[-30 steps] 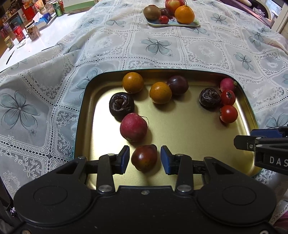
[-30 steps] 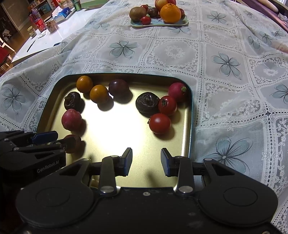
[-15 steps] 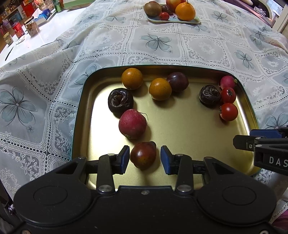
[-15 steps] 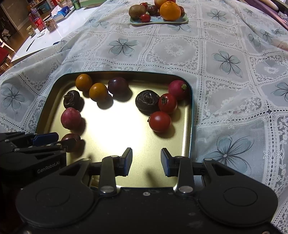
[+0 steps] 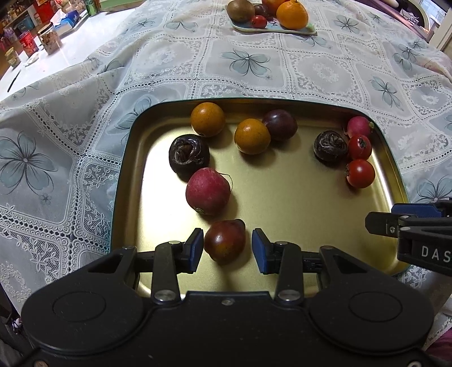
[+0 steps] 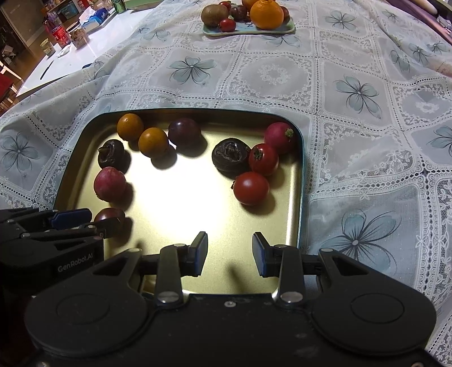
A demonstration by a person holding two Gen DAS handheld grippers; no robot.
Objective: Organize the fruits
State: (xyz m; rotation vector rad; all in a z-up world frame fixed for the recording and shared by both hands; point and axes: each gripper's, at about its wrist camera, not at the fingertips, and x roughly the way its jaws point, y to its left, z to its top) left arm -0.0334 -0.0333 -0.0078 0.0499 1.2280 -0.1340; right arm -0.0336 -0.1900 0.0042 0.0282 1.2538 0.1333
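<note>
The left gripper [image 5: 227, 245] points steeply down over the near edge of the shallow gold metal tray with rounded corners [image 5: 121, 180]. Its blue pads stand narrowly apart on either side of a small, dark red-brown round fruit [image 5: 224, 240]. A thin gap shows on each side, so the fruit sits between them without being squeezed.

The right gripper [image 6: 229, 251] hangs over the tray's near right corner. Its jaws are also set narrow, and only bare tray shows between them.

Up the tray's left side lie a pink-red round fruit with a thin stalk [image 5: 207, 190] and a wrinkled blackish fruit [image 5: 189, 156]. Along the far edge are two smooth orange round fruits [image 5: 207, 119] [image 5: 252, 136], the second touching a dark purple plum [image 5: 279, 124]. In the far right corner another wrinkled blackish fruit [image 5: 330, 145] sits against a cluster of one small pink-red fruit [image 5: 358, 127] and two red tomatoes [image 5: 359, 146] [image 5: 360, 173].

The tray rests on a white lace tablecloth printed with grey-blue flowers [image 5: 245, 59]. Near the cloth's far edge, a small pale plate [image 5: 282, 30] holds a brown kiwi [image 5: 240, 10], a large orange [image 5: 292, 15], a small tomato [image 5: 258, 21] and other fruit behind them.
</note>
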